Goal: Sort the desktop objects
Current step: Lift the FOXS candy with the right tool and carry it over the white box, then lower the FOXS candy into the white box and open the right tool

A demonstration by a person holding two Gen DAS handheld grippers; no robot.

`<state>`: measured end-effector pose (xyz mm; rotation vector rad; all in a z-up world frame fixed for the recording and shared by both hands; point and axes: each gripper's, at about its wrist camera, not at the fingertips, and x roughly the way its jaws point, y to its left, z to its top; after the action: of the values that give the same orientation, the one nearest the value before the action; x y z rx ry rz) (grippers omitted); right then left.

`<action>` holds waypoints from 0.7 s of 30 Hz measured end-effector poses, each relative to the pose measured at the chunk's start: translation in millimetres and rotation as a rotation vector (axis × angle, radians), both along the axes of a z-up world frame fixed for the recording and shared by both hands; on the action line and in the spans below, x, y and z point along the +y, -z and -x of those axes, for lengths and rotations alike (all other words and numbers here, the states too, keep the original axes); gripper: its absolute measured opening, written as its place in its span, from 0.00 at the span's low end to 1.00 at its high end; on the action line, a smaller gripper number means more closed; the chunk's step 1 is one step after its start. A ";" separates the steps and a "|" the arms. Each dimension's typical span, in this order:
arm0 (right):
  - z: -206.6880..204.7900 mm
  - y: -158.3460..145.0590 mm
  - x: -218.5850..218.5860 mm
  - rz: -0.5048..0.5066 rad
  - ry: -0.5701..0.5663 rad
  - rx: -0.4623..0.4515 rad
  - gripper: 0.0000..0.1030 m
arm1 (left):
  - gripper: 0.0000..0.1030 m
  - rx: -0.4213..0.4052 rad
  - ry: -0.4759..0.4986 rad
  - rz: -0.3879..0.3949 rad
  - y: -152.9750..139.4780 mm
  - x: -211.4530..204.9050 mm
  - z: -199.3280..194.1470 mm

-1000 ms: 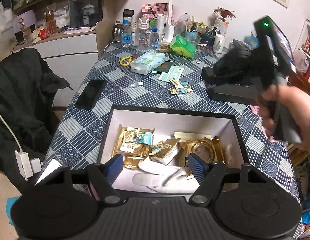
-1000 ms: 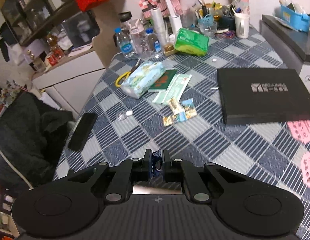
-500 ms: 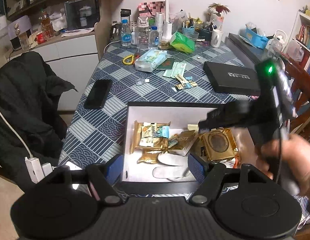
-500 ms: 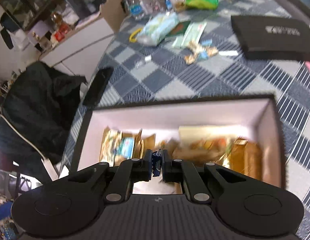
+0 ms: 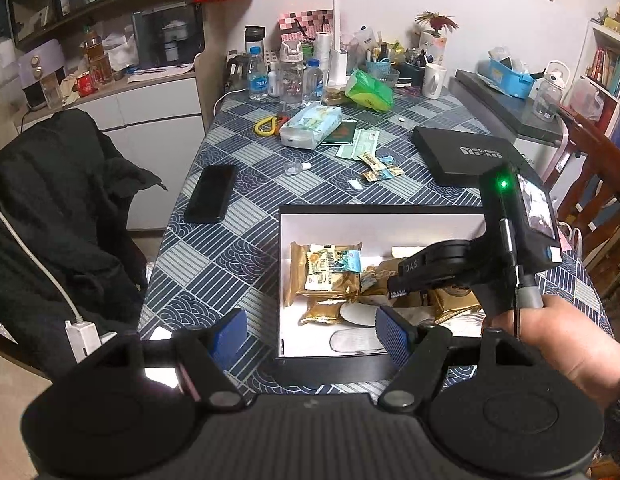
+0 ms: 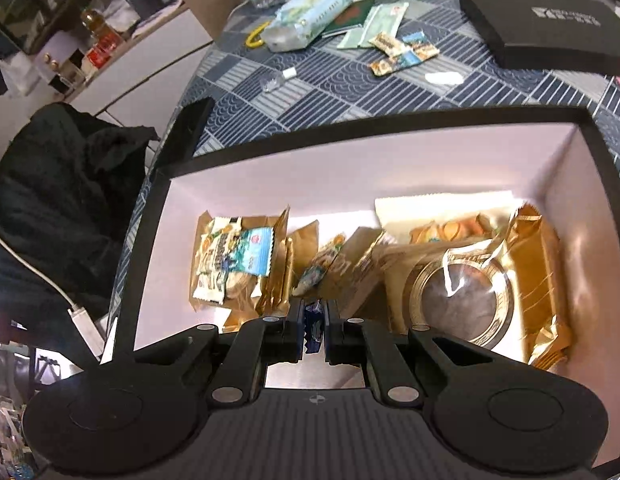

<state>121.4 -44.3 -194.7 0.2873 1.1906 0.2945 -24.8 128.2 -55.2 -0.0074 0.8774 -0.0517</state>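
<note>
A black box with a pale lining sits at the near end of the patterned table and holds several gold and printed snack packets. My right gripper is shut on a small dark blue packet and hangs low over the box's middle; its body also shows in the left wrist view. My left gripper is open and empty, just in front of the box's near left corner. A few small snack packets lie on the table beyond the box.
A black phone lies left of the box. A black flat case sits at the right. A tissue pack, booklets, a yellow carabiner, bottles and cups crowd the far end. A chair with a black coat stands left.
My right gripper has swung from over the open table to down into the box, still holding the blue packet. My left gripper has drawn back and shifted left of the box.
</note>
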 end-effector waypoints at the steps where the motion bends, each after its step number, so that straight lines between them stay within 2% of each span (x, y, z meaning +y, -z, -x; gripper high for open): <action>1: 1.3 0.7 1.7 -0.004 -0.003 0.004 0.09 | 0.82 -0.001 -0.001 0.002 0.0 1.3 0.1; 6: 8.2 6.8 8.2 -0.015 -0.020 0.037 0.10 | 0.82 -0.008 0.002 0.011 -1.3 5.8 -0.7; 14: 14.5 4.7 -8.8 -0.040 0.065 0.043 0.19 | 0.82 -0.011 0.025 0.021 0.1 8.1 -4.9; 20: 36.3 -16.5 -25.0 -0.099 0.147 -0.028 0.38 | 0.82 -0.004 0.049 0.028 3.8 7.9 -10.6; 21: 40.0 -20.8 -26.2 -0.097 0.155 -0.044 0.45 | 0.82 -0.003 0.054 0.028 4.3 7.1 -11.6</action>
<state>81.4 -70.5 -173.8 0.4533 1.1054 0.2225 -13.2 135.3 -59.5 -0.0097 0.8733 -0.1142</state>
